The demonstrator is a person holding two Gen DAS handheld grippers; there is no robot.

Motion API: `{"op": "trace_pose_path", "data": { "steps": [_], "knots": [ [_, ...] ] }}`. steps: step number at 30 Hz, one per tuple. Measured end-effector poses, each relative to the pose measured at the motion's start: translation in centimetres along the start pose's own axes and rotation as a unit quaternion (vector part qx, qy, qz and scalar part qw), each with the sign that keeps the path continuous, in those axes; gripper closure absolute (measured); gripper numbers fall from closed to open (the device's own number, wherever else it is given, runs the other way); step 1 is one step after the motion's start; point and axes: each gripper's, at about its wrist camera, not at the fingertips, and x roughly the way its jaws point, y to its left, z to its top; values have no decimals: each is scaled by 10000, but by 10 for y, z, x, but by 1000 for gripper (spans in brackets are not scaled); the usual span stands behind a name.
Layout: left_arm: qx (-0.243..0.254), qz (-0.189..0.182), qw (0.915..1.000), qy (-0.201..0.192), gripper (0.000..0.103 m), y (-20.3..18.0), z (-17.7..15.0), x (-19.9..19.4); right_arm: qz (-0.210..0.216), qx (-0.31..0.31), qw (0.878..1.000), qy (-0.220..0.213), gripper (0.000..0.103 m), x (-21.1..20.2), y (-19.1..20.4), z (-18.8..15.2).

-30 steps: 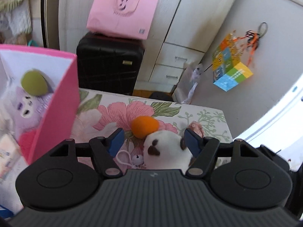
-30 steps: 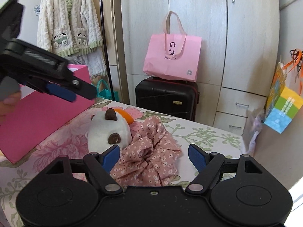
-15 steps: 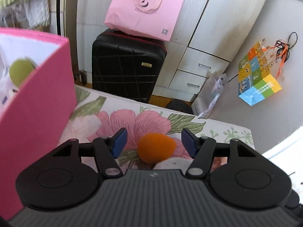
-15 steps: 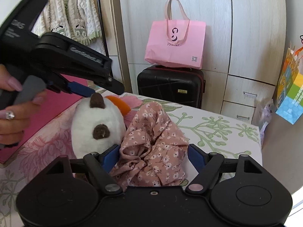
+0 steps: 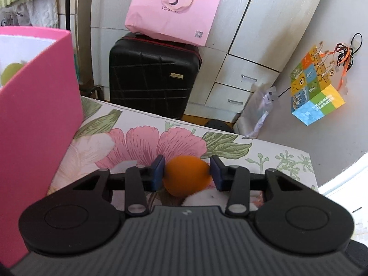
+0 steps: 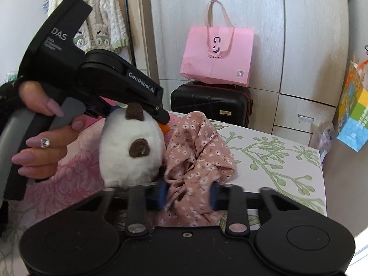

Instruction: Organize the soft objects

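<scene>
My left gripper is shut on the orange part of a white plush toy with brown patches that rests on the floral bed cover. The left gripper also shows in the right wrist view above the plush. My right gripper has closed on a pink floral scrunchie lying right of the plush. A pink box stands at the left with a green ball inside.
Behind the bed stand a black suitcase with a pink tote bag on top, and white wardrobe doors. A colourful cube bag hangs on the right wall. The bed's right edge is close.
Both grippers moved forward and their jaws closed: the left one onto the plush's orange part, the right one onto the scrunchie. The left gripper came down over the plush.
</scene>
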Motion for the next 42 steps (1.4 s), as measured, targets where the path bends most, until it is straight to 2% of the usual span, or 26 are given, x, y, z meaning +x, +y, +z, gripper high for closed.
{"op": "trace_pose_path", "data": {
  "steps": [5, 11, 16, 21, 30, 42],
  "knots": [
    [9, -13, 9996, -293, 62, 4, -1, -11, -257, 162, 9995, -124, 79, -9, 7, -3],
    [-84, -60, 9983, -568, 62, 13, -2, -28, -483, 396, 9978, -236, 80, -19, 9, -7],
    [7, -60, 9966, -816, 62, 12, -9, -53, -587, 512, 9966, -269, 79, -28, 10, -11],
    [134, -224, 9948, -979, 62, 12, -21, -83, -674, 576, 9955, -324, 79, -42, 16, -14],
    [486, -579, 9917, -1043, 62, 14, -53, -130, -689, 611, 9946, -468, 79, -73, 44, -22],
    [951, -827, 9902, -608, 62, 23, -92, -159, -489, 788, 9948, -423, 79, -101, 81, -40]
  ]
}}
